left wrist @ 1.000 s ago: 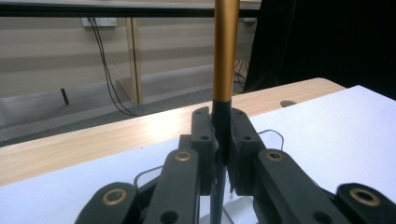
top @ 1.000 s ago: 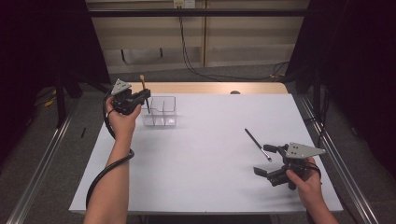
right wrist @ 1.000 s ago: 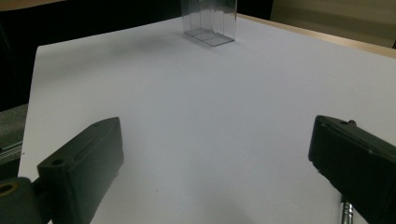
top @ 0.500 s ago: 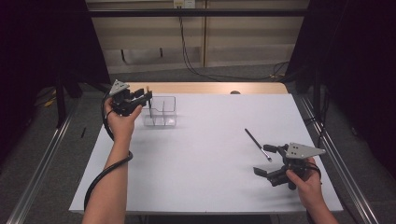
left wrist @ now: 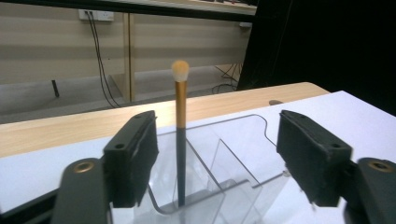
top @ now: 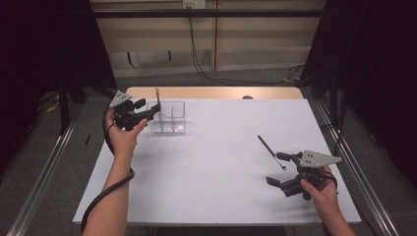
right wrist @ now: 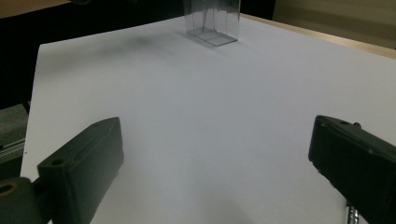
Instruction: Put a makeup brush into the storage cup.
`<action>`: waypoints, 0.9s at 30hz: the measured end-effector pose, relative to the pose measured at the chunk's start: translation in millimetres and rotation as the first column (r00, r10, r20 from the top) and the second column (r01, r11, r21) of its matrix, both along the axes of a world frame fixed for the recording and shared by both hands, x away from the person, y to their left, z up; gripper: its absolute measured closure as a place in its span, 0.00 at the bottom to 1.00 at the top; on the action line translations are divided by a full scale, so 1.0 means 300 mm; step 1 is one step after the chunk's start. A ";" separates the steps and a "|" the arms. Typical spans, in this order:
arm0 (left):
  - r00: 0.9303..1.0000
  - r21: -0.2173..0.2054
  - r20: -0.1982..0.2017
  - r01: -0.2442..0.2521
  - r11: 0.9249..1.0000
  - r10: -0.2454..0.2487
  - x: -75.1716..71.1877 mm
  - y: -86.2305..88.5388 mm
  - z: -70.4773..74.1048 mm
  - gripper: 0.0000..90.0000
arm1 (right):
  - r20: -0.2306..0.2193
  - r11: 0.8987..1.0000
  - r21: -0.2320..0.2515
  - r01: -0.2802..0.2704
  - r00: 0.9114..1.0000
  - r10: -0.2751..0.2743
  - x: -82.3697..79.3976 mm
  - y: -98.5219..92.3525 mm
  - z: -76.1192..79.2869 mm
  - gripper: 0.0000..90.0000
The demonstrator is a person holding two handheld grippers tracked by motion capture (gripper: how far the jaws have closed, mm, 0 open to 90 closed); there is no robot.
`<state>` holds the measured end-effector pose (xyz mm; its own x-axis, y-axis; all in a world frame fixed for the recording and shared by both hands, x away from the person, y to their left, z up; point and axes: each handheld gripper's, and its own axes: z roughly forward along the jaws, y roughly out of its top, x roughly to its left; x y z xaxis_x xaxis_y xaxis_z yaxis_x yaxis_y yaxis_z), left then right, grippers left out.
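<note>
From above, the left gripper (top: pixel 147 111) hangs beside the clear box (top: pixel 168 118), where a brush (top: pixel 158 98) stands upright, tip up. Along that gripper, its jaws, which have just been opening, flank the brush (left wrist: pixel 180 116) without touching; a careless withdrawal could topple it. The right gripper (right wrist: pixel 215 168) gapes, empty.

Left claw (top: pixel 156 107): matte black body, grey three-cornered plate on top, thick black cable looping down along the bare forearm. Jaws are blocky black pads, a small screw hole in each, brass-coloured pivot bushings at their roots. Right claw (top: pixel 279 169): same black build, same grey plate. No sleeves visible.
</note>
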<state>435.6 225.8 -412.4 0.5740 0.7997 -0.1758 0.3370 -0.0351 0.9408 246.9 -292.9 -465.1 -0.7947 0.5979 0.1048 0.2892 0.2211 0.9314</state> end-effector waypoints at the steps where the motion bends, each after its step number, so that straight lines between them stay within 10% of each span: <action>1: 1.000 0.000 0.004 0.006 1.000 -0.006 -0.004 0.000 -0.003 0.29 | -0.001 1.000 0.001 0.000 1.000 0.000 0.000 0.000 0.000 0.03; 27: 0.989 -0.032 0.002 0.151 0.988 -0.151 -0.104 -0.003 -0.052 0.05 | -0.001 1.000 0.001 0.001 1.000 -0.001 0.001 0.004 -0.002 0.03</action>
